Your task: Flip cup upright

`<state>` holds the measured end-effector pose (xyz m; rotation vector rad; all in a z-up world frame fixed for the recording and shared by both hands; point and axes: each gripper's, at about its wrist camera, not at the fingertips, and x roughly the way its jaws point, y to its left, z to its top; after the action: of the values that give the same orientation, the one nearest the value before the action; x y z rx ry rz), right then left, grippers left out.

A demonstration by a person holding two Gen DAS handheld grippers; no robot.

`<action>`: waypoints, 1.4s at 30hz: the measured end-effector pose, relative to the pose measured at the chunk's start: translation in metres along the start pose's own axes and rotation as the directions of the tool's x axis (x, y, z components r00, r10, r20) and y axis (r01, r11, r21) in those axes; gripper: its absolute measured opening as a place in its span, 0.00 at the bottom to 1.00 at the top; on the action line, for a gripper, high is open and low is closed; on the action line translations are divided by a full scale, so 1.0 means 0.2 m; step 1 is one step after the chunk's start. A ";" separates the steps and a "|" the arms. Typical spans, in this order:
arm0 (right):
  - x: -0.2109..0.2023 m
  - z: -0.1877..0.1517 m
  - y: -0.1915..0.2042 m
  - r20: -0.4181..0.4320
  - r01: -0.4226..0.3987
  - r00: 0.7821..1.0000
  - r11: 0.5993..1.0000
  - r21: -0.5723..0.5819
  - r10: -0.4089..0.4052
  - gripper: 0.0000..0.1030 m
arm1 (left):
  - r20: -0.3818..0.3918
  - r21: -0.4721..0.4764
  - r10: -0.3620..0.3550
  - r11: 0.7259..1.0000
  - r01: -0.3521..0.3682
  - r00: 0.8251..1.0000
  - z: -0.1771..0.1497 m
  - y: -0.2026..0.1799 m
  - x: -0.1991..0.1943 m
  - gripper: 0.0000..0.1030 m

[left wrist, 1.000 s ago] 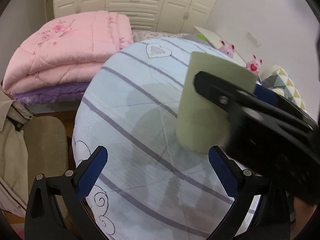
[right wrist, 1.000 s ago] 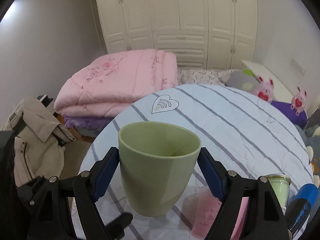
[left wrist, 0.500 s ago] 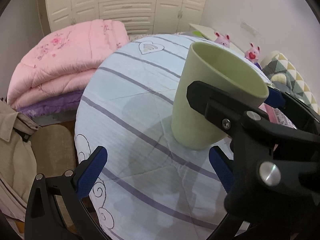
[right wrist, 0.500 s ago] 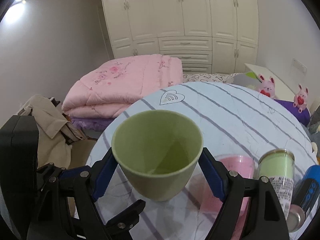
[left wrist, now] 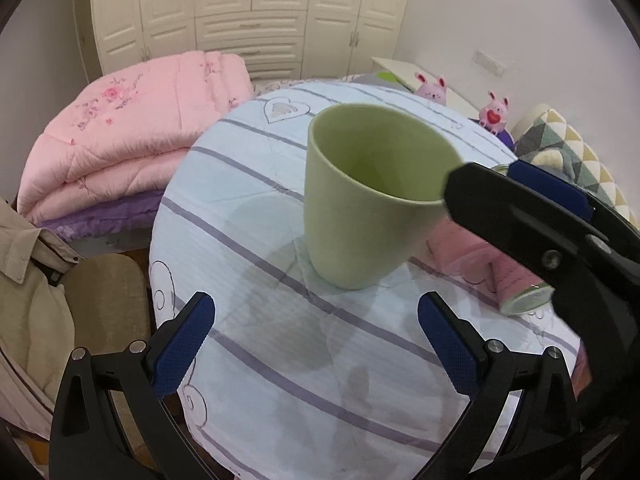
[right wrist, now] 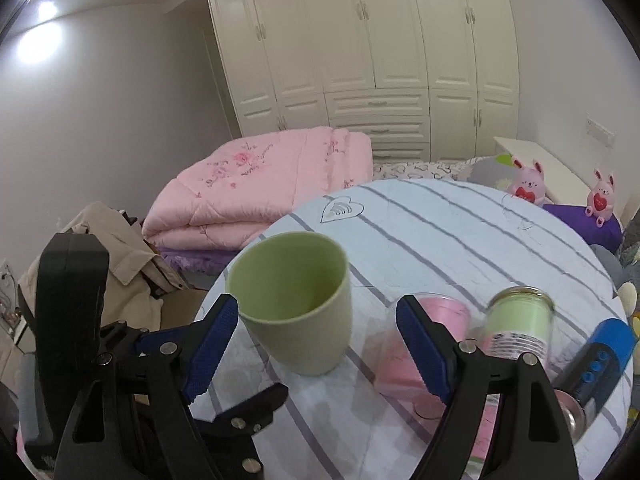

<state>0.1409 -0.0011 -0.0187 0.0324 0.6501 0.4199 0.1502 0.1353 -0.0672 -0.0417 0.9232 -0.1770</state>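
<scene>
A pale green cup (left wrist: 360, 200) stands upright, mouth up, on the round table with the striped light-blue cloth (left wrist: 280, 352). It also shows in the right wrist view (right wrist: 296, 304). My left gripper (left wrist: 316, 344) is open and empty, a little in front of the cup. My right gripper (right wrist: 318, 344) is open; the cup stands just beyond its fingertips, toward the left one, apart from the pads. The right gripper reaches in from the right in the left wrist view (left wrist: 532, 216).
A pink cup (right wrist: 424, 344), a light-green jar (right wrist: 520, 328) and a blue cylinder (right wrist: 600, 352) lie to the right of the green cup. A folded pink quilt (left wrist: 132, 136) lies behind the table. A beige jacket (left wrist: 28, 288) hangs on a chair at left.
The right gripper held the cup, lowered it onto the table, then opened and drew back. The cup now stands free. The left gripper stayed open.
</scene>
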 end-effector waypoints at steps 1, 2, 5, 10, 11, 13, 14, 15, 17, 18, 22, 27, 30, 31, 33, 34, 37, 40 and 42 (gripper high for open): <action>-0.02 0.00 -0.01 0.004 0.003 1.000 1.000 0.000 -0.003 0.81 | 0.009 0.003 0.003 1.000 -0.003 1.000 -0.01 -0.02 -0.02 1.00; -0.04 -0.01 -0.02 0.011 0.007 1.000 1.000 0.000 -0.007 0.81 | 0.012 0.006 0.005 1.000 -0.005 1.000 -0.01 -0.03 -0.03 1.00; -0.13 -0.03 -0.06 0.028 0.025 0.999 1.000 -0.002 -0.025 0.81 | 0.028 0.020 0.019 1.000 -0.019 0.999 -0.02 -0.09 -0.07 1.00; -0.29 -0.09 -0.16 0.057 0.056 0.997 0.998 0.025 -0.057 0.81 | 0.081 0.036 0.053 0.998 -0.056 0.995 -0.05 -0.19 -0.16 1.00; -0.32 -0.10 -0.18 0.068 0.058 0.996 0.998 0.034 -0.060 0.81 | 0.092 0.040 0.065 0.997 -0.069 0.994 -0.05 -0.21 -0.17 1.00; -0.37 -0.13 -0.22 0.074 0.062 0.995 0.997 0.049 -0.066 0.81 | 0.118 0.045 0.086 0.995 -0.092 0.989 -0.06 -0.25 -0.20 1.00; -0.40 -0.15 -0.25 0.082 0.065 0.994 0.996 0.060 -0.069 0.81 | 0.133 0.048 0.101 0.993 -0.108 0.986 -0.06 -0.28 -0.22 1.00; -0.41 -0.15 -0.26 0.086 0.066 0.994 0.996 0.067 -0.072 0.81 | 0.146 0.048 0.109 0.992 -0.117 0.983 -0.06 -0.29 -0.24 1.00; -0.46 -0.19 -0.31 0.099 0.076 0.992 0.993 0.085 -0.084 0.81 | 0.166 0.052 0.124 0.990 -0.134 0.978 -0.06 -0.34 -0.26 1.00; -0.47 -0.20 -0.33 0.103 0.078 0.991 0.993 0.093 -0.088 0.81 | 0.173 0.050 0.131 0.989 -0.142 0.976 -0.07 -0.35 -0.27 1.00; -0.51 -0.26 -0.41 0.103 0.080 0.990 0.989 0.123 -0.093 0.81 | 0.194 0.048 0.142 0.987 -0.154 0.971 -0.09 -0.41 -0.31 1.00; -0.54 -0.34 -0.49 0.089 0.094 0.990 0.987 0.131 -0.106 0.81 | 0.209 0.039 0.175 0.982 -0.187 0.962 -0.11 -0.49 -0.31 1.00; -0.56 -0.37 -0.53 0.093 0.083 0.991 0.988 0.134 -0.095 0.81 | 0.203 0.023 0.181 0.982 -0.190 0.962 -0.11 -0.50 -0.30 1.00; -0.56 -0.38 -0.55 0.092 0.076 0.992 0.988 0.133 -0.089 0.81 | 0.201 0.019 0.183 0.982 -0.190 0.962 -0.11 -0.51 -0.30 1.00; -0.57 -0.41 -0.56 0.098 0.073 0.991 0.989 0.129 -0.086 0.81 | 0.200 0.010 0.188 0.981 -0.194 0.961 -0.11 -0.51 -0.29 1.00; -0.58 -0.42 -0.57 0.105 0.075 0.991 0.989 0.125 -0.089 0.81 | 0.202 0.007 0.190 0.981 -0.195 0.961 -0.11 -0.51 -0.29 1.00; -0.59 -0.46 -0.59 0.131 0.071 0.987 0.989 0.128 -0.088 0.81 | 0.199 0.003 0.190 0.981 -0.195 0.961 -0.11 -0.52 -0.29 1.00; -0.60 -0.47 -0.62 0.148 0.032 0.987 0.988 0.150 -0.054 0.81 | 0.195 0.008 0.189 0.981 -0.195 0.962 -0.11 -0.53 -0.28 1.00; -0.58 -0.47 -0.64 0.137 0.038 0.989 0.985 0.170 -0.062 0.81 | 0.196 0.011 0.191 0.980 -0.197 0.962 -0.11 -0.53 -0.28 1.00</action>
<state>0.0494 -0.1725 -0.0472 0.2036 0.5428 0.3108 0.0855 0.0412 -0.0251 0.0588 0.7244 -0.0038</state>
